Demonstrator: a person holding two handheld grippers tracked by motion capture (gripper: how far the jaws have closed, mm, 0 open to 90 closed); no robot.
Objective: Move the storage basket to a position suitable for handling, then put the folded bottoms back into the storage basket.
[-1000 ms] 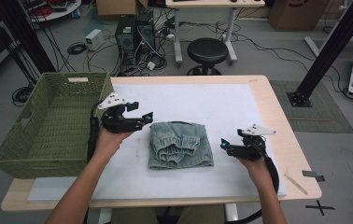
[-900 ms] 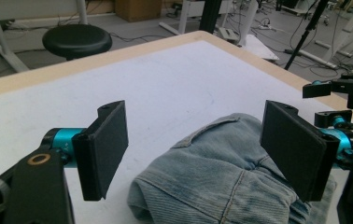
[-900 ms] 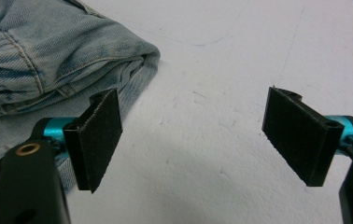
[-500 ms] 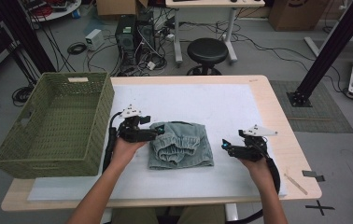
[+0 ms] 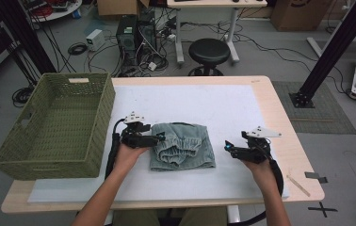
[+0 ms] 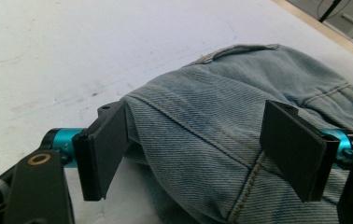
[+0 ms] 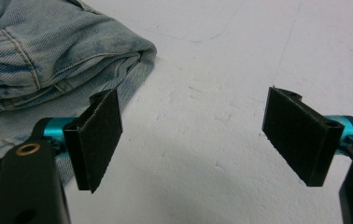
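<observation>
At the far left of the table, a woven olive-green rectangular basket (image 5: 53,125) sits partly on the white foam sheet (image 5: 232,106) that covers the light wooden tabletop (image 5: 294,141), its long side running away from me and its near corner hanging just past the table's edge. Just to its right, my left gripper (image 5: 159,138) lies low over the sheet with its black jaws spread wide apart; in the left gripper view (image 6: 198,154) they stand on either side of the left edge of the folded pale-blue denim jeans (image 5: 182,145), one pad against the fabric's fold at the sheet and the other over a stitched seam, with nothing pinched between them. The jeans (image 6: 240,121) lie near the middle of the sheet, folded into a compact bundle, the bunched waistband showing on top in the high view. Right of the bundle, apart from it, my right gripper (image 5: 227,147) is held just above the sheet, jaws also open and empty; in the right gripper view (image 7: 198,140) bare white foam lies between the two pads, and the jeans' (image 7: 48,56) layered corner sits beside and behind the left-hand pad.
</observation>
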